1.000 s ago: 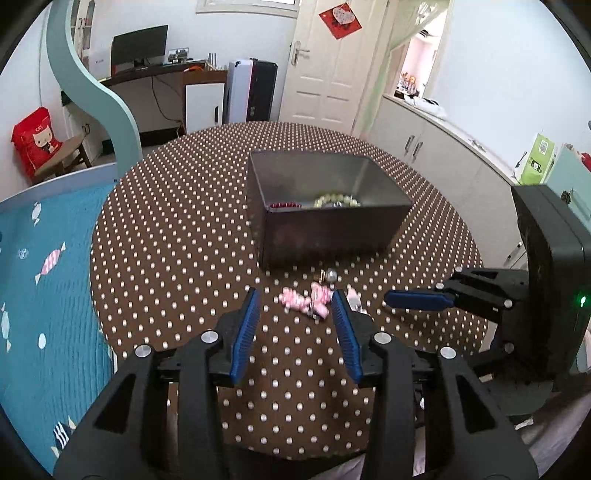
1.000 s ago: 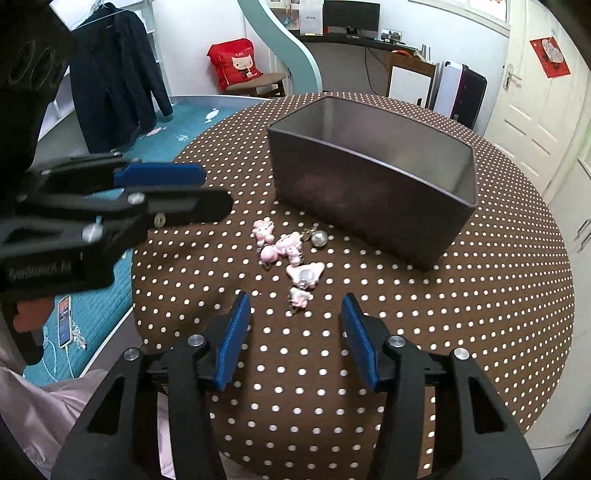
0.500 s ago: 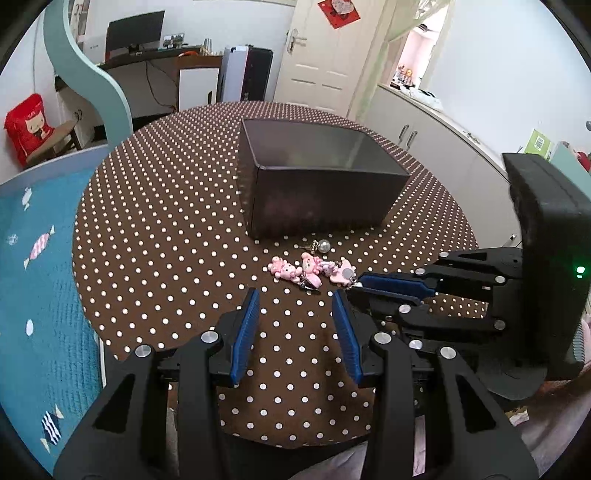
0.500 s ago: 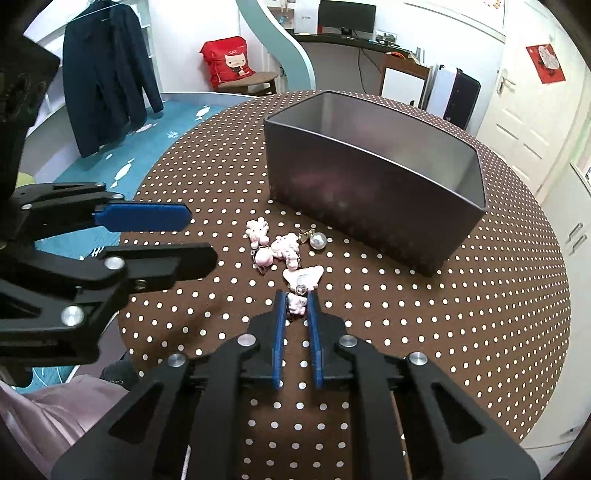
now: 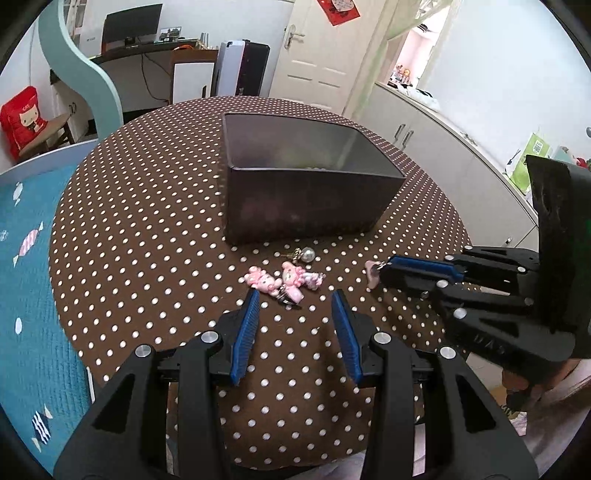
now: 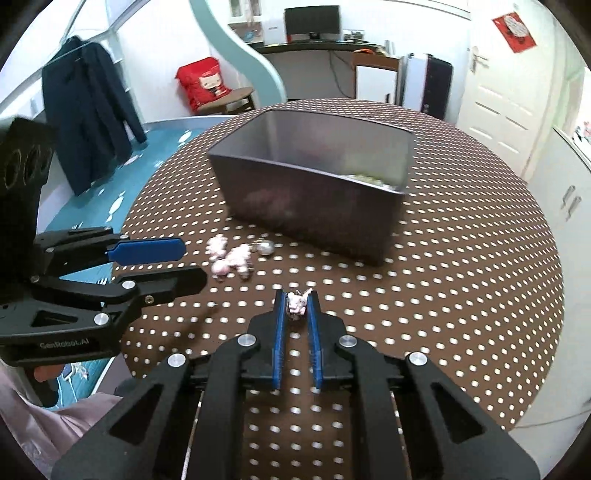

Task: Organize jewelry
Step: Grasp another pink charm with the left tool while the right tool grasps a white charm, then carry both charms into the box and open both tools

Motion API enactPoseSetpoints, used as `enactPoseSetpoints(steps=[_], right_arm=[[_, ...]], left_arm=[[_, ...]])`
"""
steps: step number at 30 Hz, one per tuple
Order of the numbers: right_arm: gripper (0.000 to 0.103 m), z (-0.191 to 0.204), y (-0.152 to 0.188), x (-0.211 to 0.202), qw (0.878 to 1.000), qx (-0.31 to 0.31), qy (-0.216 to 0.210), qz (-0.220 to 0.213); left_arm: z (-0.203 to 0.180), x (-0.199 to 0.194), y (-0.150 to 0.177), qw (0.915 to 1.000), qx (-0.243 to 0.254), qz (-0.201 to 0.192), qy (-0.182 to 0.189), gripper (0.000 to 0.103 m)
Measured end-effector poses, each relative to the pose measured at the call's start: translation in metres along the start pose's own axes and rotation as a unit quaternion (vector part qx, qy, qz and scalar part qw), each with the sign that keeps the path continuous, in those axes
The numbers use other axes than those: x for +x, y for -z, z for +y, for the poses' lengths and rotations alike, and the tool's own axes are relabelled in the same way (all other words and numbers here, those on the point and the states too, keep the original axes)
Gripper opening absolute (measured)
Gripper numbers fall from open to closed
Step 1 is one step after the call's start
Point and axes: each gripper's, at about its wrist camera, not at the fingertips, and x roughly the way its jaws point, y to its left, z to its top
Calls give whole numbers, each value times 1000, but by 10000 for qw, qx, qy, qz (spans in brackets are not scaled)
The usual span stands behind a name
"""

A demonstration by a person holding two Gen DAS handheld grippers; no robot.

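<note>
On dotted bench (image 5: 147, 221), grey box (image 5: 306, 206) sits mid-surface, pale beads (image 6: 369, 180) inside near one corner. Right claw (image 6: 296, 308) pinched narrow on pink charm (image 6: 297, 302), held just above bench, near box front. Left claw (image 5: 294, 314) wide, holding nothing, low over bench edge. Pink charms (image 5: 284, 280) lie on bench just beyond left claw tips, pearl bead (image 5: 308, 254) between them and box

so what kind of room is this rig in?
Likely a home bedroom or study: dark computer monitor on a desk, white panelled door, dark jacket hanging, round brown polka-dot table.
</note>
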Motion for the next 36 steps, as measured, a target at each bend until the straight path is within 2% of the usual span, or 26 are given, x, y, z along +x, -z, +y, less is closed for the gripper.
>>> enactPoseSetpoints(steps=[2, 7, 10, 12, 23, 29, 36], right_arm=[[11, -9, 1, -4, 9999, 103, 87, -25], [11, -25, 6, -11, 9994, 292, 193, -71], [11, -31, 8, -14, 9991, 350, 202, -95], [11, -33, 8, -15, 9991, 352, 212, -105], [11, -36, 8, -12, 9991, 380, 167, -117], [11, -34, 8, -19, 9991, 351, 112, -223], [11, -32, -8, -33, 9985, 275, 95, -473]], left_arm=[[-4, 4, -4, 10000, 16, -2, -27, 41], [-9, 20, -8, 9997, 50, 169, -143, 26], [-13, 25, -8, 9989, 158, 201, -392, 21], [-11, 27, -9, 9982, 126, 223, -551, 13], [-7, 22, -5, 9977, 85, 257, -627, 12], [-7, 12, -6, 9980, 81, 151, -612, 12], [-13, -2, -19, 9980, 121, -32, -625, 12]])
